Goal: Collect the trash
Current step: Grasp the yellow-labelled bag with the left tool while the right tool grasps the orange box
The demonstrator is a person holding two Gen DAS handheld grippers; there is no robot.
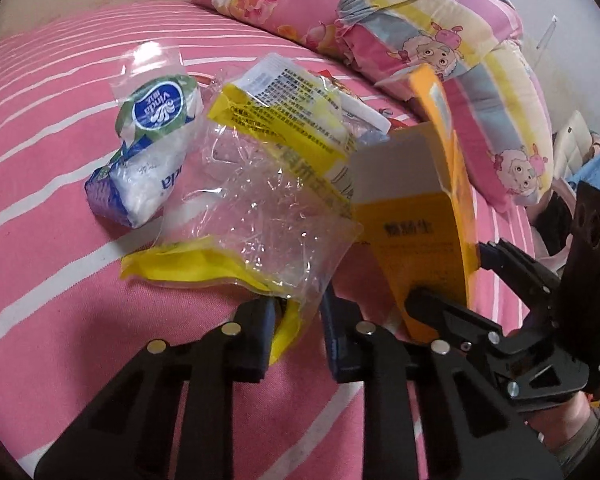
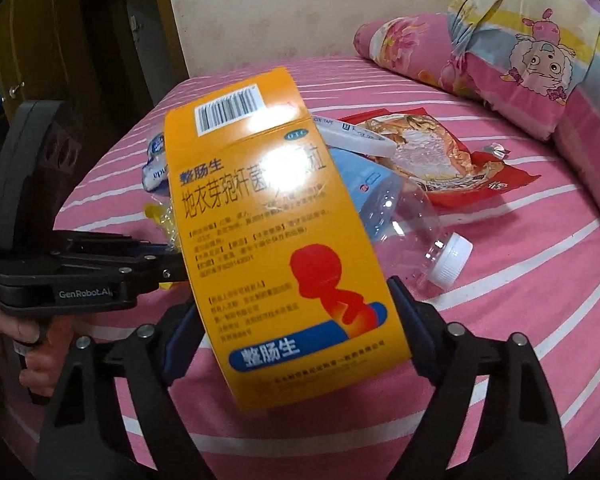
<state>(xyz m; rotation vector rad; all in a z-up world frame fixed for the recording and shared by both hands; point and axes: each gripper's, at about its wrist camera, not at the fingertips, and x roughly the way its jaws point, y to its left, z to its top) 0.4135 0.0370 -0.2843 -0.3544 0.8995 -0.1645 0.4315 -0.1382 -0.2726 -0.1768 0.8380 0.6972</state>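
Observation:
My left gripper (image 1: 296, 320) is shut on the corner of a clear and yellow plastic bag (image 1: 256, 216) that lies on the pink striped bed (image 1: 60, 128). My right gripper (image 2: 300, 320) is shut on an orange medicine box (image 2: 276, 232), held upright above the bed; the box (image 1: 416, 216) and the right gripper (image 1: 452, 276) also show at the right of the left wrist view. The left gripper (image 2: 172, 256) shows at the left of the right wrist view. A tissue pack (image 1: 148, 148) lies behind the bag.
A clear plastic bottle with a white cap (image 2: 416, 232), a roll of tape (image 2: 356, 136) and a red and gold snack wrapper (image 2: 444, 156) lie on the bed. A folded quilt (image 1: 452, 40) and a pillow (image 2: 412, 48) sit at the far side. A wall (image 2: 300, 0) stands behind.

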